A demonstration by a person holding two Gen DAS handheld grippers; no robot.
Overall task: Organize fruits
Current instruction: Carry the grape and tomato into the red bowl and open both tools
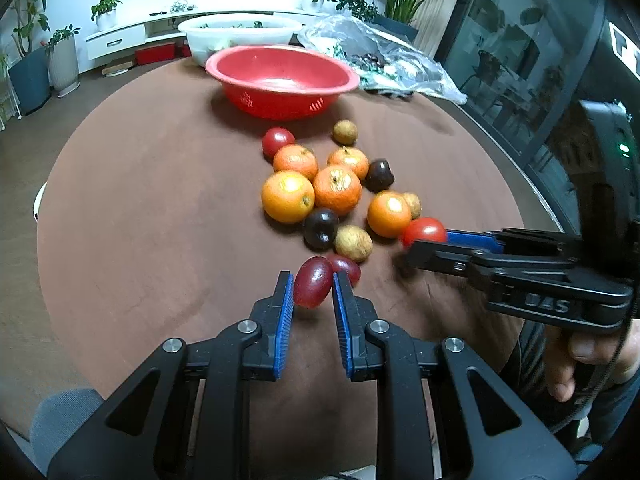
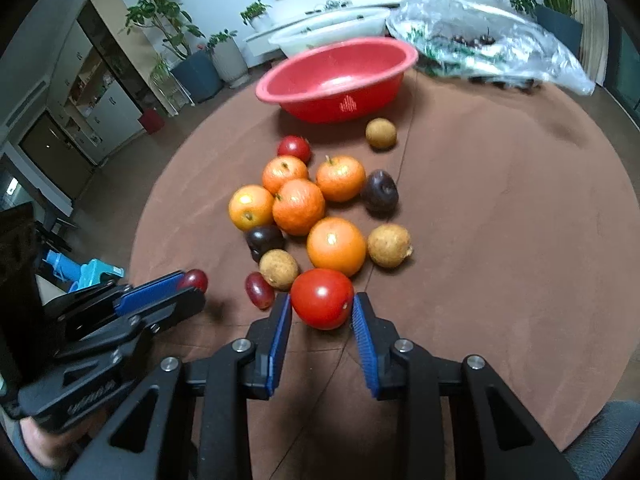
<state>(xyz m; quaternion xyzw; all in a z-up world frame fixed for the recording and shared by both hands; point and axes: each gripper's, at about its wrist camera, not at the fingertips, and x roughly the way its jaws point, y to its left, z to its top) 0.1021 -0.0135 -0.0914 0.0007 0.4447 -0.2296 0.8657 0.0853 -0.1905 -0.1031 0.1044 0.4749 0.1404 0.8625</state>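
My left gripper (image 1: 313, 282) is shut on a red grape (image 1: 313, 283) and holds it just above the brown table; it also shows in the right wrist view (image 2: 192, 282). My right gripper (image 2: 321, 300) is shut on a red tomato (image 2: 322, 298), which also shows in the left wrist view (image 1: 424, 231). A second red grape (image 2: 259, 290) lies on the table between them. Several oranges (image 2: 336, 246), dark plums (image 2: 380, 191), tan longans (image 2: 389, 245) and another tomato (image 2: 295, 148) lie clustered mid-table. An empty red bowl (image 2: 340, 76) stands behind them.
A white basin (image 1: 240, 34) stands behind the red bowl. A crumpled clear plastic bag (image 1: 380, 56) with dark fruit lies at the back right. The round table (image 1: 140, 200) has a brown cloth. Potted plants and a white cabinet line the room beyond.
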